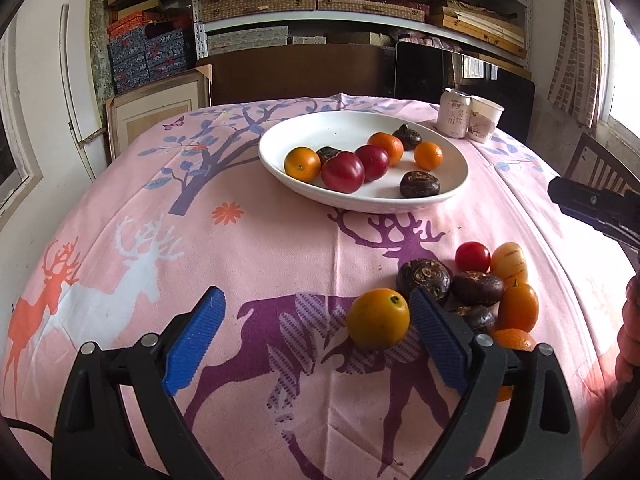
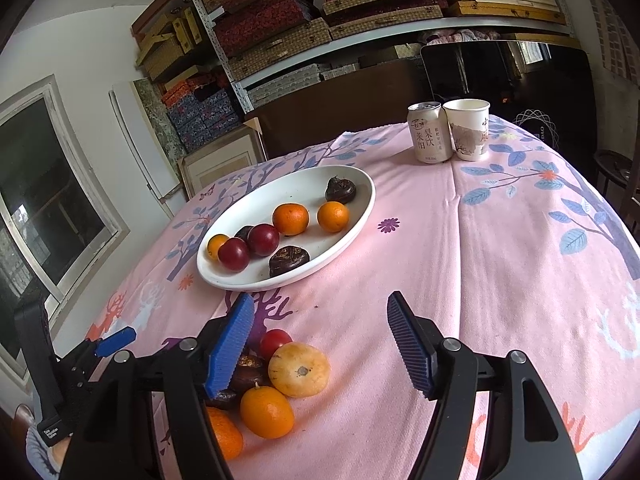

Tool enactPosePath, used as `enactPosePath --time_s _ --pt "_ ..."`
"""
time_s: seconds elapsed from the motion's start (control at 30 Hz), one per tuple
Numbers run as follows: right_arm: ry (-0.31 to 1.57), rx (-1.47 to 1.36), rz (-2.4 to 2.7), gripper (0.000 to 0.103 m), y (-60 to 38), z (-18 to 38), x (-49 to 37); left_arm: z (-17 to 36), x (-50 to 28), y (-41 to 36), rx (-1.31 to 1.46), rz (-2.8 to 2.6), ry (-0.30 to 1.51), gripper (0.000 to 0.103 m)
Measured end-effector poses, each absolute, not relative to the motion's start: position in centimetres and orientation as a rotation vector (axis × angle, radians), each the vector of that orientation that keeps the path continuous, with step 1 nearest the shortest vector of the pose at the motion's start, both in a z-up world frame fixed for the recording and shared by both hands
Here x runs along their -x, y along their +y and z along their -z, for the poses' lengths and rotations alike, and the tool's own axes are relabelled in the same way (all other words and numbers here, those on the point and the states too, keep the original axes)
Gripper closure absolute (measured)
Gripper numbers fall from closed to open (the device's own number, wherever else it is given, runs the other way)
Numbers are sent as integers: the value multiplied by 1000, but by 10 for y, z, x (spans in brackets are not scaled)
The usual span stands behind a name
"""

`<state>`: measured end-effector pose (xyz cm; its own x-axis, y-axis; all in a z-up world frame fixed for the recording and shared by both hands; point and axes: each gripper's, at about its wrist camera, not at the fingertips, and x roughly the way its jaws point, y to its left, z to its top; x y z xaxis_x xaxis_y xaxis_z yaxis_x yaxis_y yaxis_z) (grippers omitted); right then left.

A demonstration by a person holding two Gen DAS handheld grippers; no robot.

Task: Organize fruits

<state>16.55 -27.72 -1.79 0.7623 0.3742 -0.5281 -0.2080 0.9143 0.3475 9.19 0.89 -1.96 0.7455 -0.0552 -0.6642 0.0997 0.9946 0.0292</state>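
My left gripper (image 1: 316, 336) hovered low over the pink deer-print tablecloth (image 1: 248, 248), jaws wide apart, an orange kumquat (image 1: 378, 319) lying on the cloth between them, just beside the right-hand pad; I could not tell whether it touched. My right gripper (image 2: 320, 340) stood open too, gripping nothing, a pale yellow fruit (image 2: 299, 369) lying on the cloth between its pads, close to the left one. Around it lay a loose heap: a red cherry tomato (image 2: 274, 342), dark water chestnuts (image 2: 246, 372) and more kumquats (image 2: 267, 411). Beyond, the white oval plate (image 1: 320, 128) held kumquats, two red fruits and three chestnuts. A drink can (image 2: 429, 132) and paper cup (image 2: 468, 128) stood touching at the far edge.
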Motion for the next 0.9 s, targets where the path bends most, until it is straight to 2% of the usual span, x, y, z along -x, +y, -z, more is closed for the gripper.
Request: enactPosePath --time_s 0.33,0.5,0.6,0.77,0.9 --pt "622 -285 -328 32 -279 14 -163 36 -103 -3 -102 143 825 13" --pt "625 -283 -329 31 -278 15 -163 42 -109 1 -51 210 864 38" --pt "625 -283 -330 31 -278 15 -163 45 -112 -4 -61 238 889 47" --pt "635 -276 -330 31 -275 17 -163 46 -115 -5 -54 247 889 50" --pt "688 -281 -345 31 -272 25 -169 43 -112 -7 -50 269 875 64"
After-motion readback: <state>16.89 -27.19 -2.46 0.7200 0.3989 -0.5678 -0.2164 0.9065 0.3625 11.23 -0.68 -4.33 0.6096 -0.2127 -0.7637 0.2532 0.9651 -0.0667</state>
